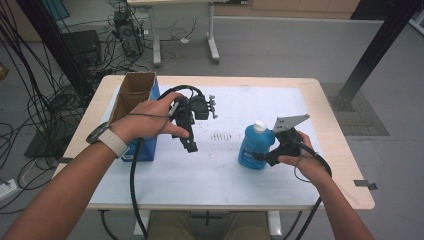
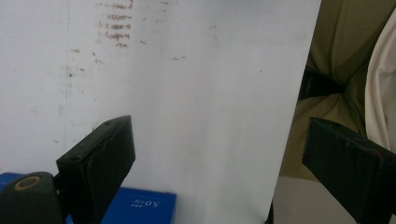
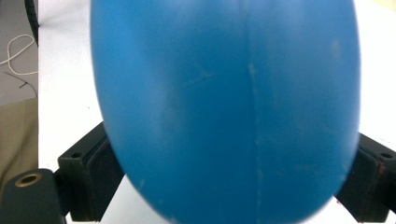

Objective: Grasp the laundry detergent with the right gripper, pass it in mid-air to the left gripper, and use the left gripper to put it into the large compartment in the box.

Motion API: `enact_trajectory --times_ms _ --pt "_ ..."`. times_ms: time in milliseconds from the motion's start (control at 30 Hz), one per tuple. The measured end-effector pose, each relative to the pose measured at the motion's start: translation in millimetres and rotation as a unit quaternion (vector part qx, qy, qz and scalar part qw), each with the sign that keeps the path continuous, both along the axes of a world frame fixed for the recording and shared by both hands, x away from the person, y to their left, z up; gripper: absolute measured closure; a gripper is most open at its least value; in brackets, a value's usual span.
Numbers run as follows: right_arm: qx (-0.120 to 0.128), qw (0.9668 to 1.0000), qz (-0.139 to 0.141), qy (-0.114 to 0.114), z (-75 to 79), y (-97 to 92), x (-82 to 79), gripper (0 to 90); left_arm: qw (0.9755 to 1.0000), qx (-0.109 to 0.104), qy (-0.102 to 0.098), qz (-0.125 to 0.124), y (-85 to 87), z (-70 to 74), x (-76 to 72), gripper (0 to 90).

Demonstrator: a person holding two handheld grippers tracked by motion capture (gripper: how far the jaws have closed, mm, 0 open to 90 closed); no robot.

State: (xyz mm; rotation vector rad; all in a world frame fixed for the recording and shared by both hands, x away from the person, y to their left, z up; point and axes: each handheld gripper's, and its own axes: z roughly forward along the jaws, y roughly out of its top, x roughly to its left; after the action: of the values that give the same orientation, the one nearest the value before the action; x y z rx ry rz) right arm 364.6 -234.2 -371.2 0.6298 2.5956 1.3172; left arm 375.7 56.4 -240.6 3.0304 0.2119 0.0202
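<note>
Blue bottle (image 3: pixel 224 107) stands pinched between the right hand-held gripper's (image 3: pixel 229 182) jaws.

A lab: bundles of black cables (image 1: pixel 35 100) trail across the grey floor (image 1: pixel 280 45), electronics boxes (image 1: pixel 127 35) behind the worktop (image 1: pixel 320 100)

A grey floor (image 1: pixel 280 45) lies beyond the claws' table (image 1: pixel 320 100); tangled cables (image 1: pixel 30 110) trail left, another table's legs (image 1: pixel 212 45) behind.
</note>
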Motion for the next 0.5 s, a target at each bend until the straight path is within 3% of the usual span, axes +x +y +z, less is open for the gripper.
enact_trajectory --times_ms 500 --pt "0.009 0.9999 0.004 -0.003 -5.5 -0.1 1.0 14.9 1.0000 0.002 0.001 0.001 -0.4 -0.4 0.3 9.8"
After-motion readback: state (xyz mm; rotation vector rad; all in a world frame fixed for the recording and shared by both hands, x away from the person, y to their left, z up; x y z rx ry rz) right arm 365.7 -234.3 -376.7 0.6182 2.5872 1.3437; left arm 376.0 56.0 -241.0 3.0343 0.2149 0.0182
